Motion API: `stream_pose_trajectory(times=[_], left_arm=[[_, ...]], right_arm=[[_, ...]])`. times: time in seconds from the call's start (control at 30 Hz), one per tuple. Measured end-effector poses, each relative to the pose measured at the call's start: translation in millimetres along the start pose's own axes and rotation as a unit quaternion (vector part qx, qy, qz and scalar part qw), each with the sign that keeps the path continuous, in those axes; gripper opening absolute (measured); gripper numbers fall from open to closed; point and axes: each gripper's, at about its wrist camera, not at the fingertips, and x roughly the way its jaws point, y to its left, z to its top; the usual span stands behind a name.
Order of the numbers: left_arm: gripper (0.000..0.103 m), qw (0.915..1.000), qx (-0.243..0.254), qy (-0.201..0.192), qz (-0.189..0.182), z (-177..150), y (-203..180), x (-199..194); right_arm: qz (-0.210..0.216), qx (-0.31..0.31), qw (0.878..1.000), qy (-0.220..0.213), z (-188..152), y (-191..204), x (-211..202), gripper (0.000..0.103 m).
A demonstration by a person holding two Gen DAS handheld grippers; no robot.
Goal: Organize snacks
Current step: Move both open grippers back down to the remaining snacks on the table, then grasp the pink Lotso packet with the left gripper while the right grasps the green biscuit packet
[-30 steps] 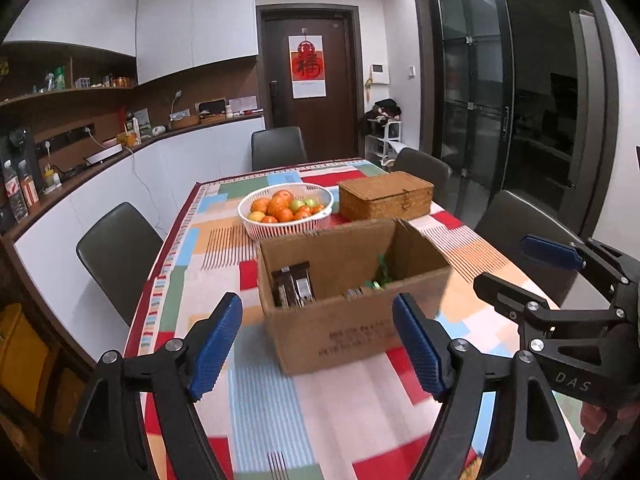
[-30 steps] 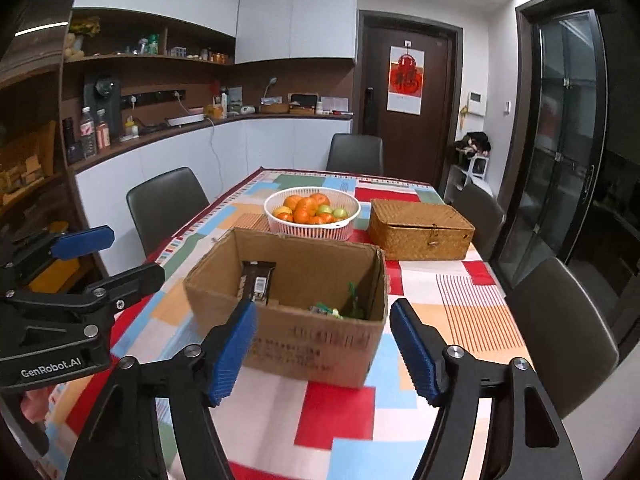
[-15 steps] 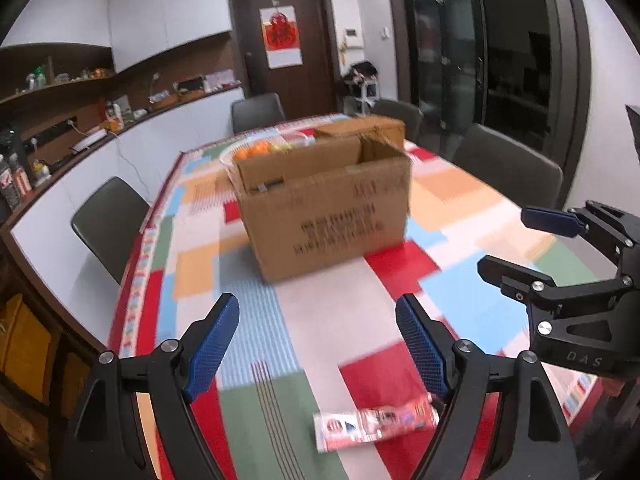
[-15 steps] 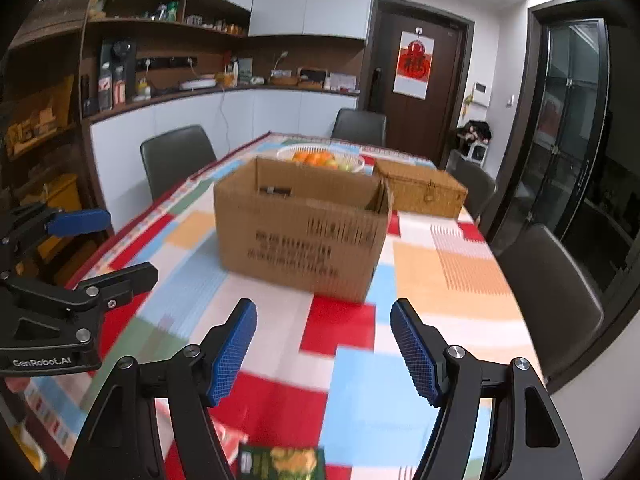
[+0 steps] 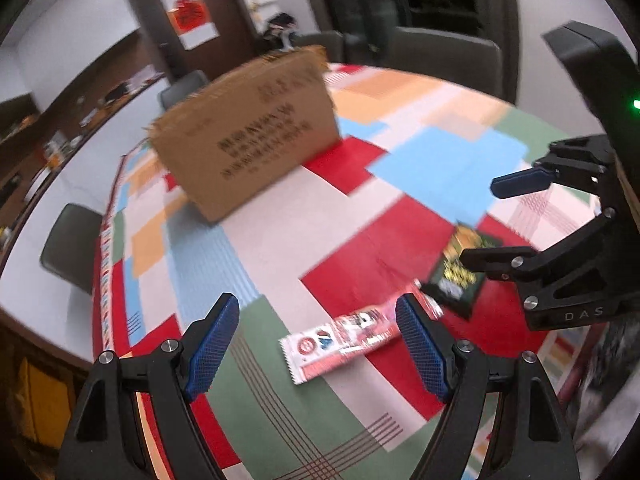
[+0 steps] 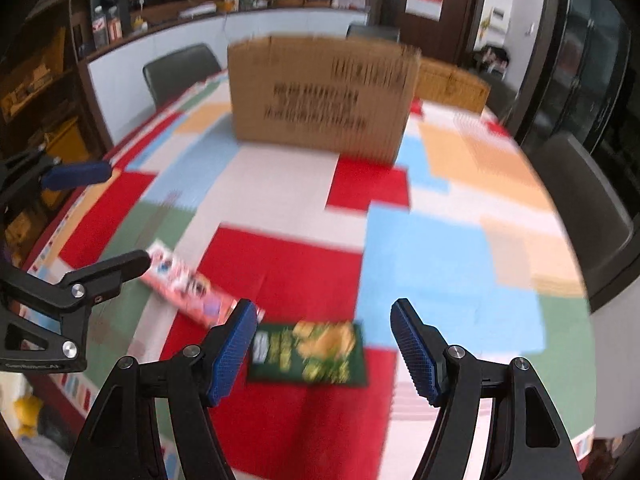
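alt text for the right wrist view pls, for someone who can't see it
The open right hand-held gripper hovers over a dark green snack packet lying flat on a colourful patchwork tablecloth. A pink snack packet lies to its left near the left hand-held gripper, and a cardboard box stands beyond.

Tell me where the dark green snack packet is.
The dark green snack packet lies flat on the red tablecloth patch between the open right gripper fingers, beside the pink-and-white packet, nearer than the cardboard box.
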Motion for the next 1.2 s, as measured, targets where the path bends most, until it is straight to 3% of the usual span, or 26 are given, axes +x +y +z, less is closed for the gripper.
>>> stream_pose_trajectory(times=[0.07, 0.37, 0.5, 0.77, 0.97, 1.2], left_arm=[[0.081, 0.9997, 0.018, 0.013, -0.013, -2, -3, 8], [0.081, 0.9907, 0.095, 0.079, -0.058, -6, -16, 50], [0.081, 0.9869, 0.118, 0.084, -0.071, -5, -19, 62], [0.081, 0.9836, 0.089, 0.11, -0.112, -1, -16, 84], [0.081, 0.9845, 0.069, 0.107, -0.121, 1, -16, 87], [0.082, 0.9815, 0.023, 0.13, -0.138, 8, -4, 99]], right_arm=[[0.012, 0.002, 0.999, 0.03, -9, 2, 10, 0.07], [0.007, -0.004, 0.996, 0.088, -18, 8, 30, 0.07], [0.014, -0.003, 0.995, 0.104, -21, 10, 35, 0.07], [0.014, 0.0, 0.991, 0.134, -23, 4, 39, 0.07], [-0.007, -0.05, 0.986, 0.16, -31, 8, 44, 0.07], [0.009, -0.119, 0.982, 0.145, -7, 11, 55, 0.07]])
